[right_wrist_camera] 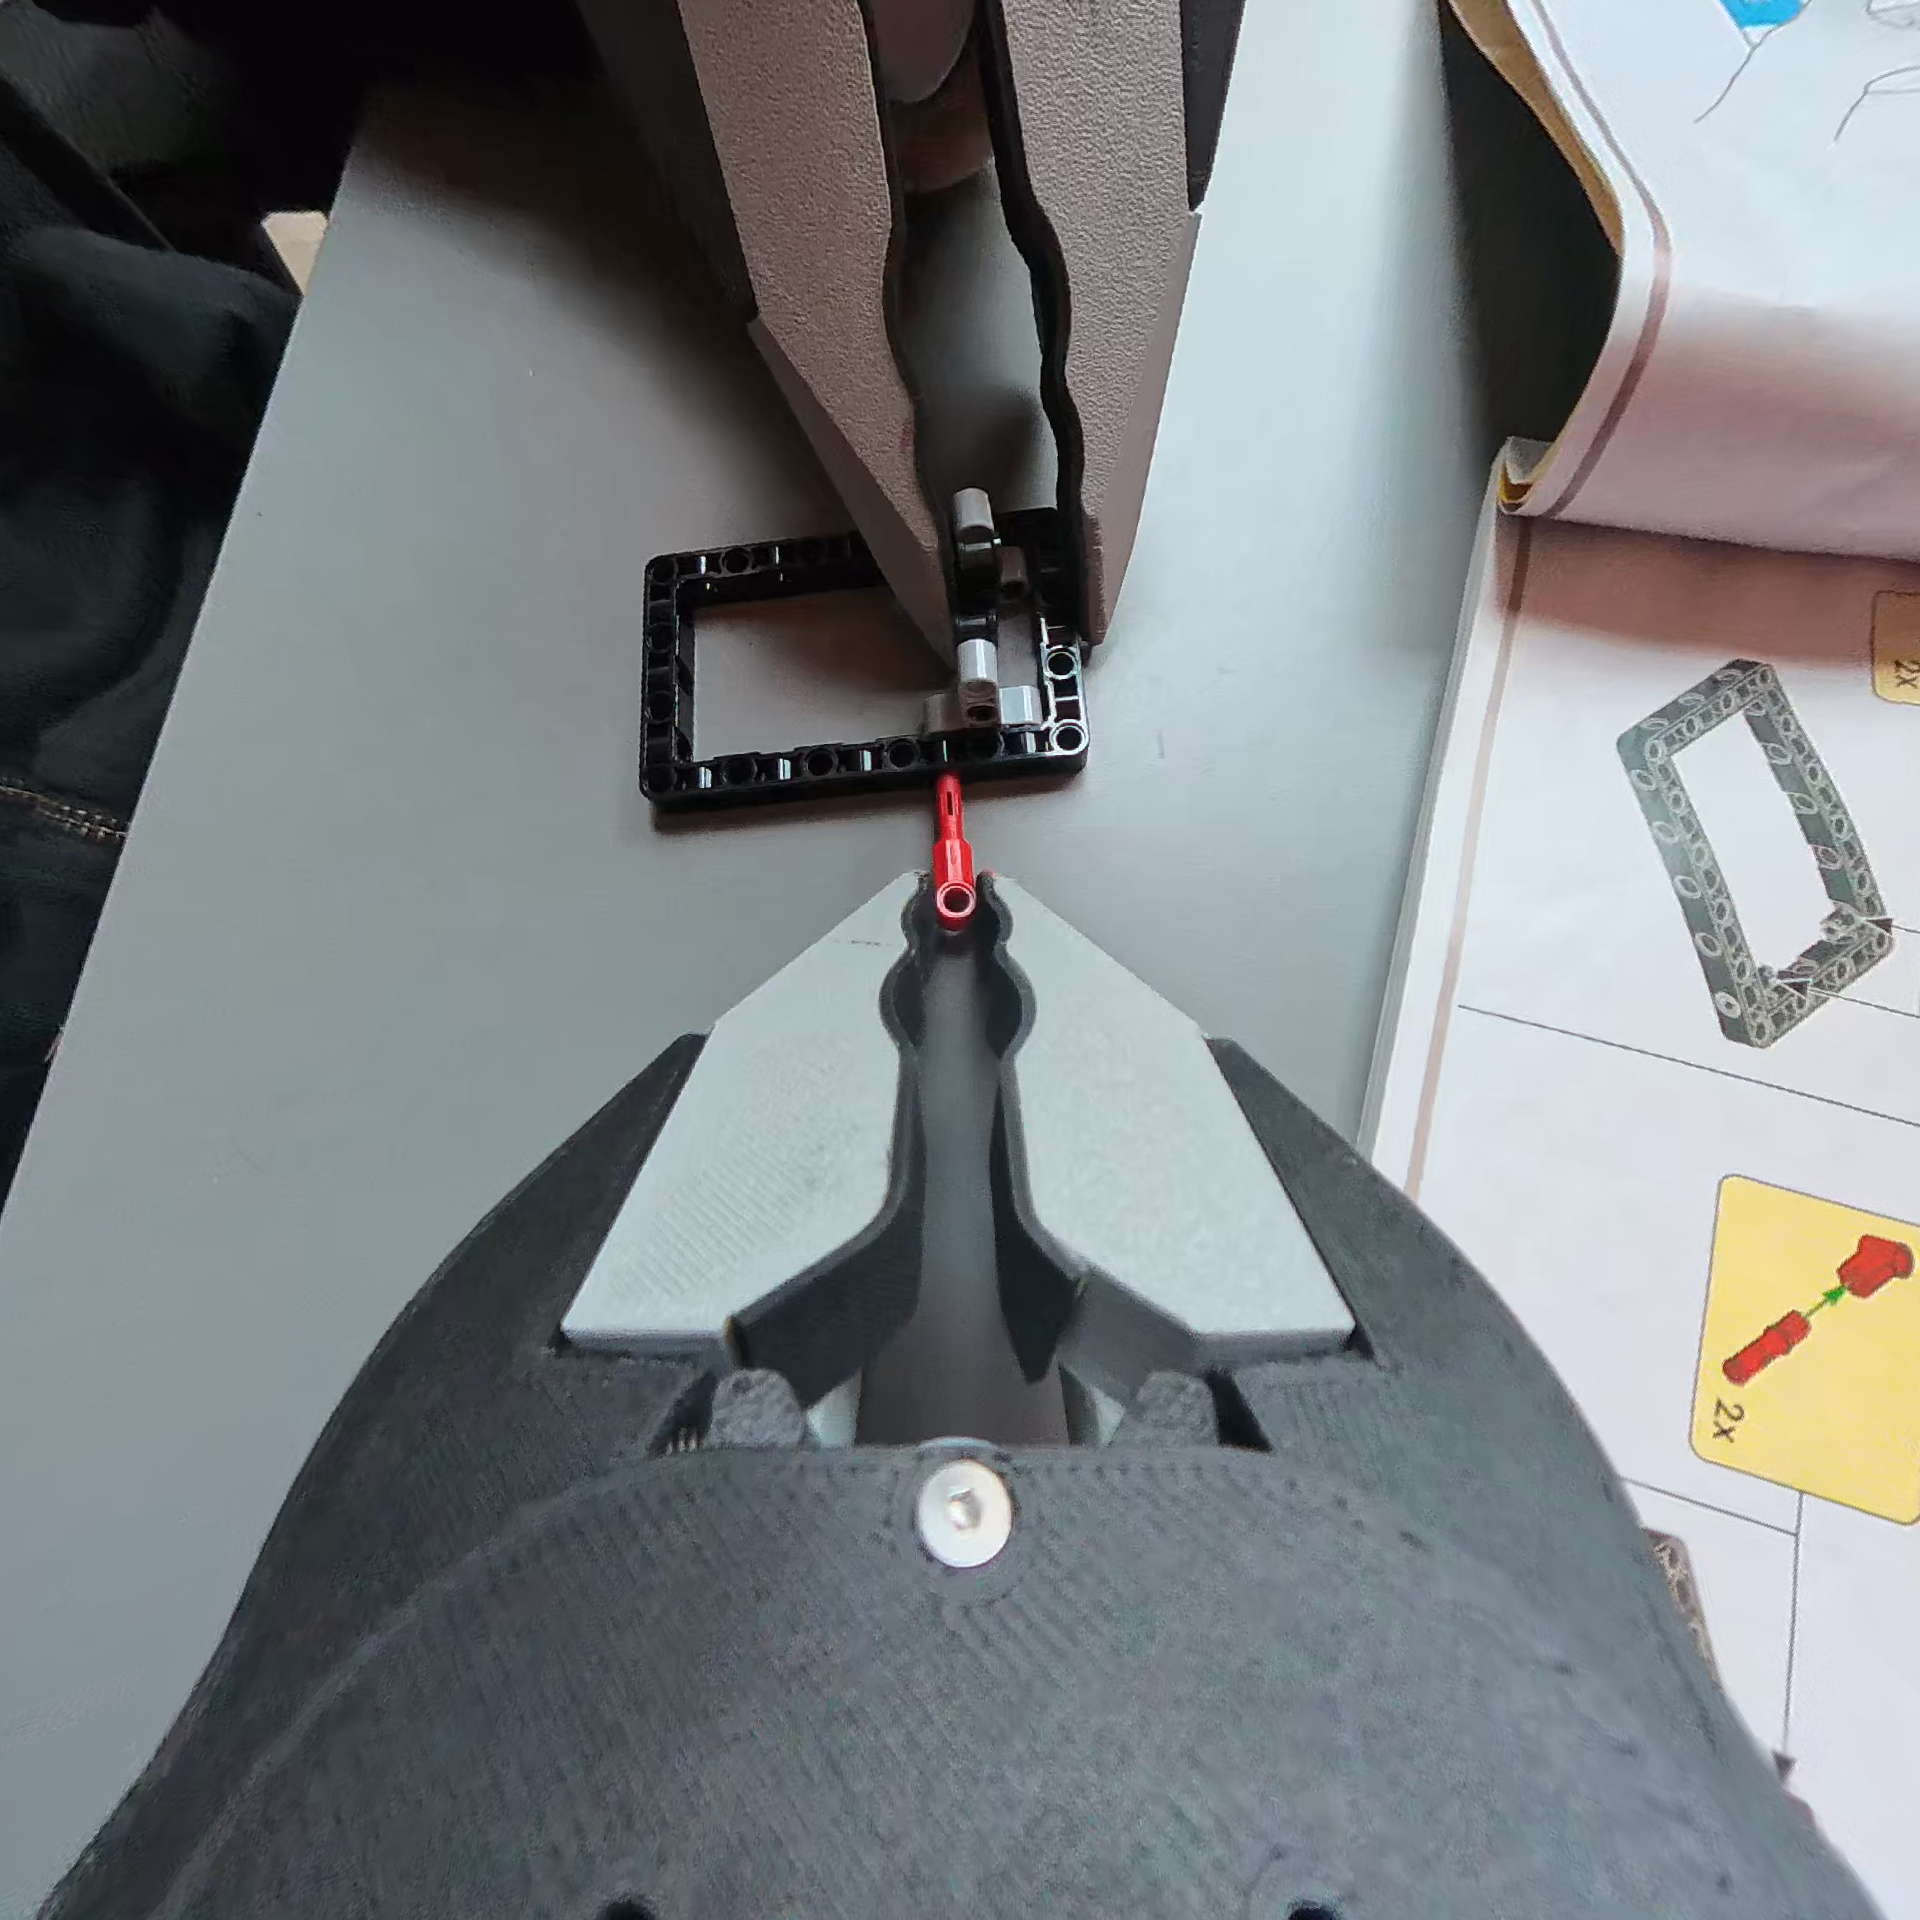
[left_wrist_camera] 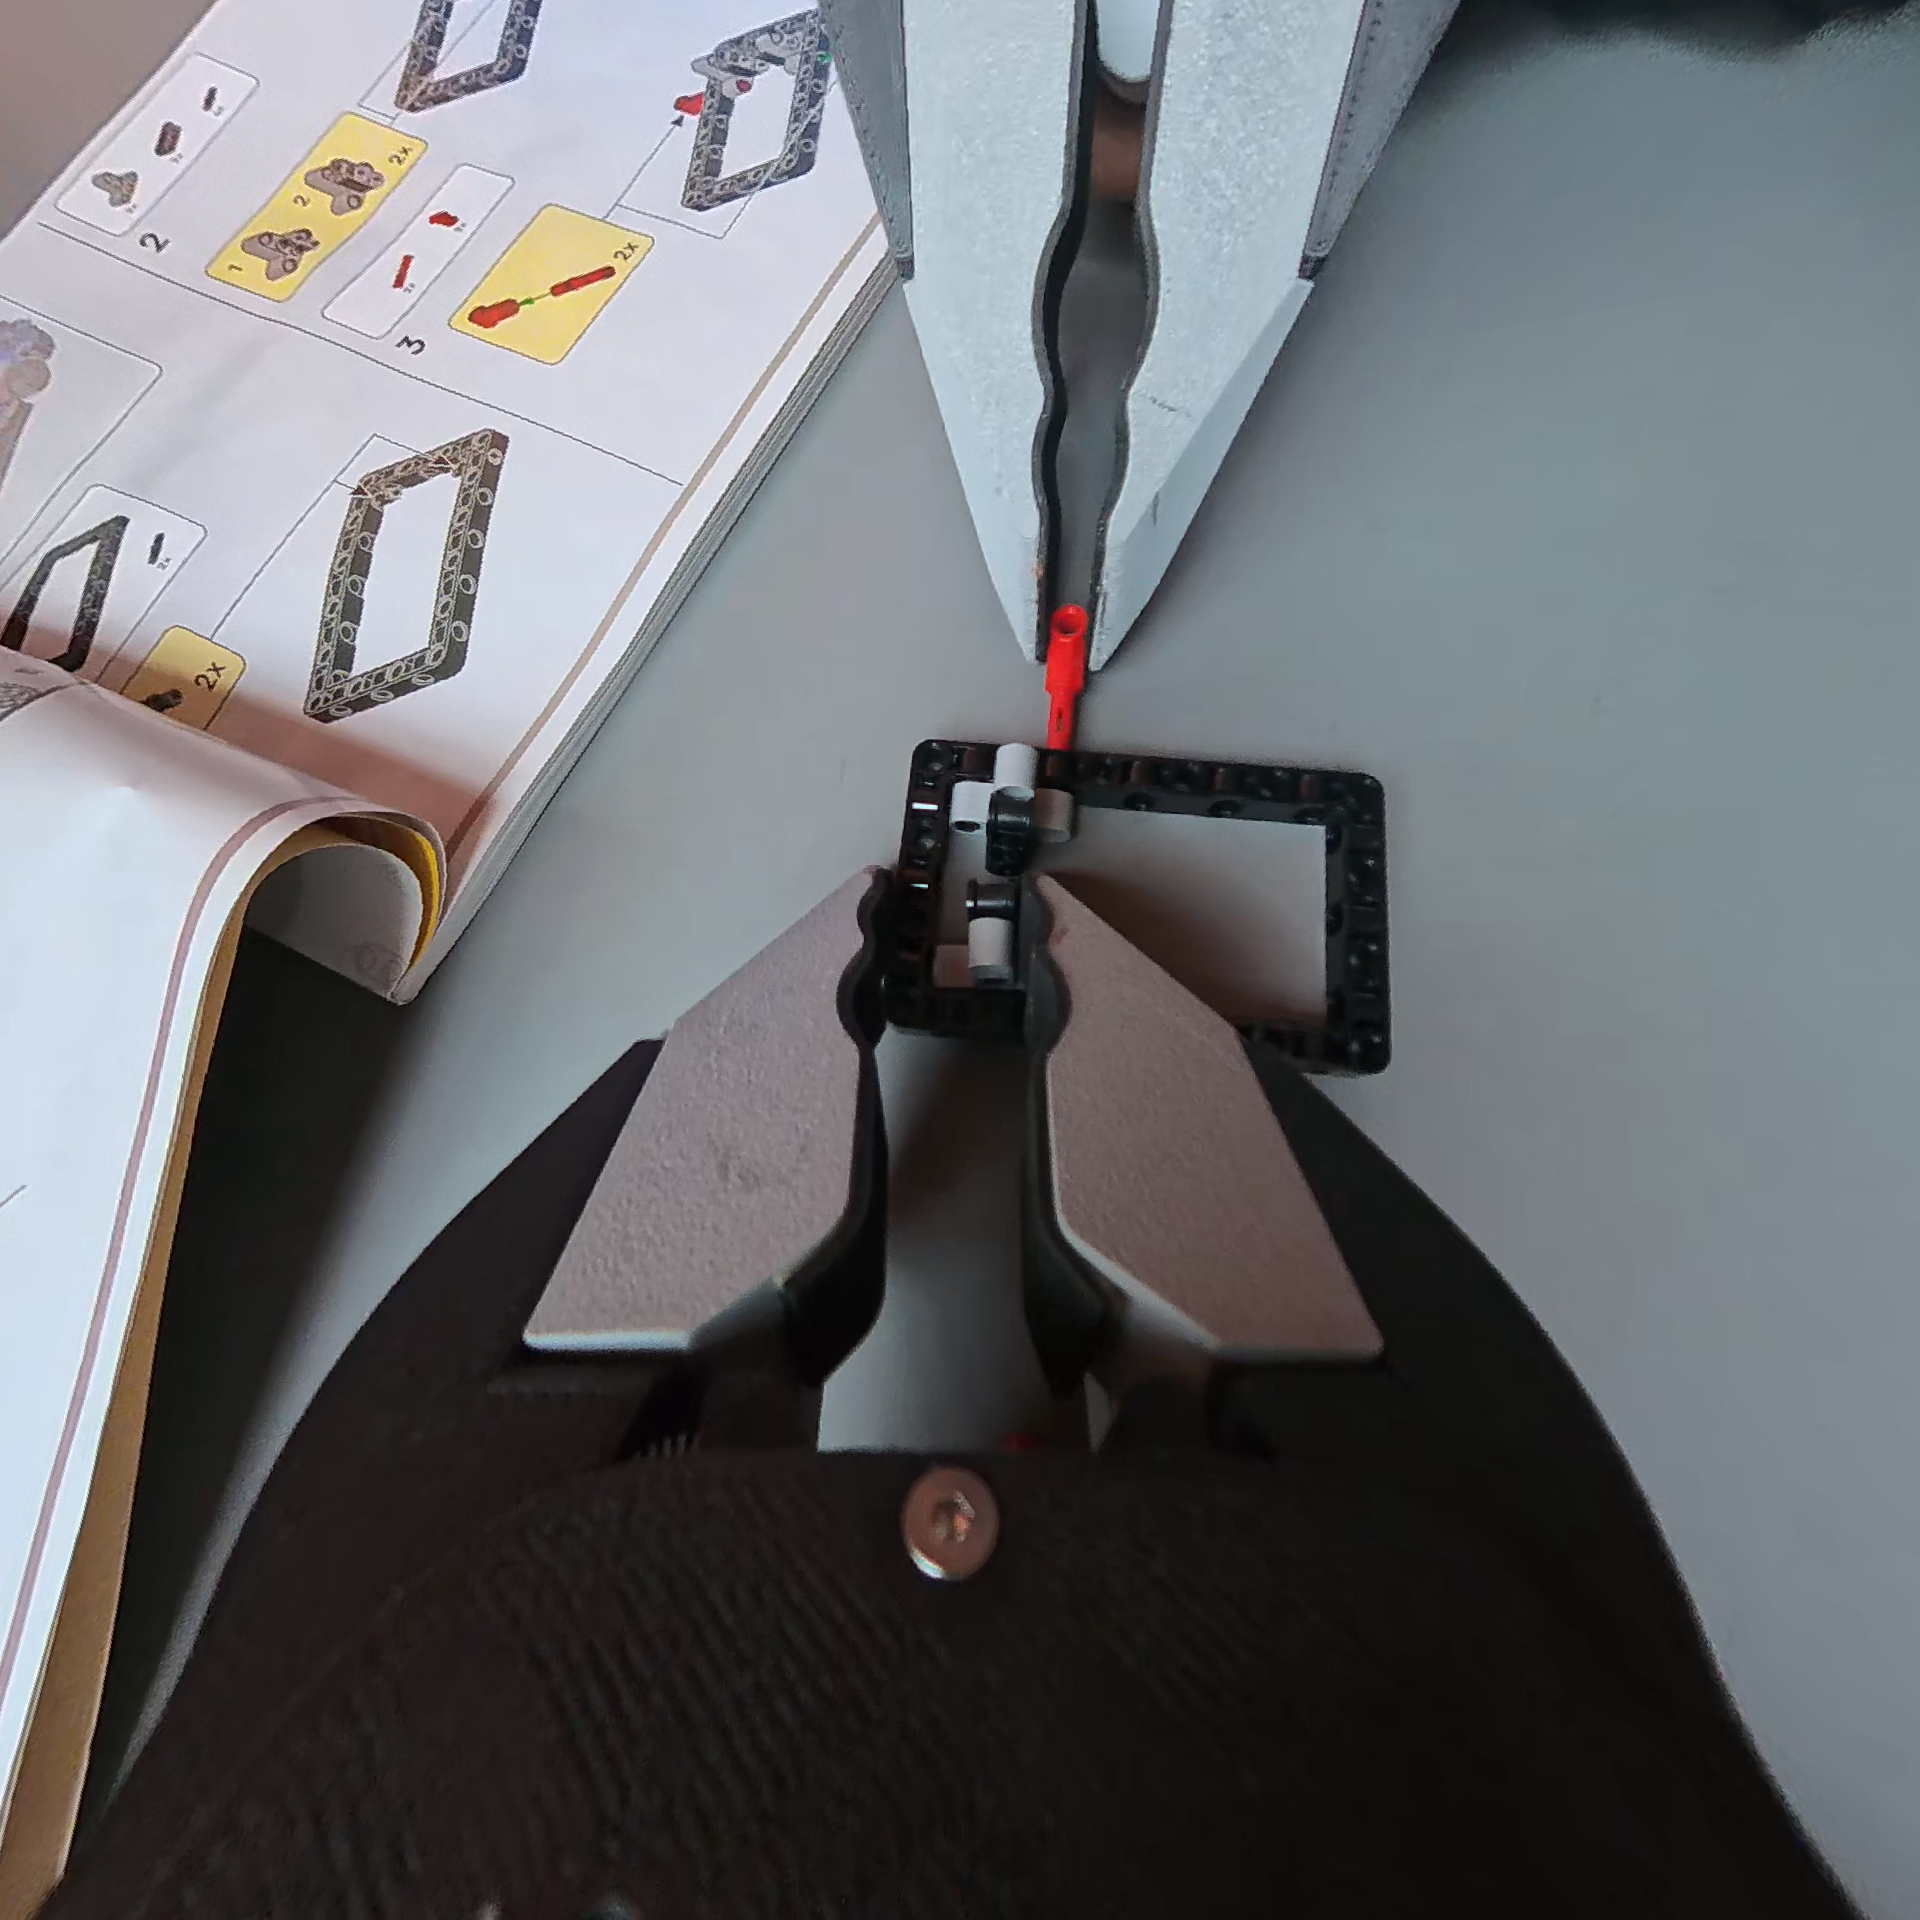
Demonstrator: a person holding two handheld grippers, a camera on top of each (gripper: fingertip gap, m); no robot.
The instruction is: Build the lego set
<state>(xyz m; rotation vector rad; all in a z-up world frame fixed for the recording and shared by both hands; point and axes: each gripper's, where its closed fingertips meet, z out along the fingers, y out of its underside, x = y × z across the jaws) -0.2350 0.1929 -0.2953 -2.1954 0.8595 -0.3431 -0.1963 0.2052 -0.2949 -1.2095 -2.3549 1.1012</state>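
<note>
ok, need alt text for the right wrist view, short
The right claw pinches a red pin, its tip at the near beam of a black rectangular Technic frame on a grey table. The left claw grips the frame's far right corner; an open instruction booklet lies right.

From my remote seat I saw a plain matte grey counter filling most of both views. Light was soft and even, with faint shadows only. An open instruction booklet lay on it, one page curled over, its spread partly hanging past the counter edge. Beyond the far edge in the right wrist view sat dark fabric. No walls or windows were visible to me.
</note>
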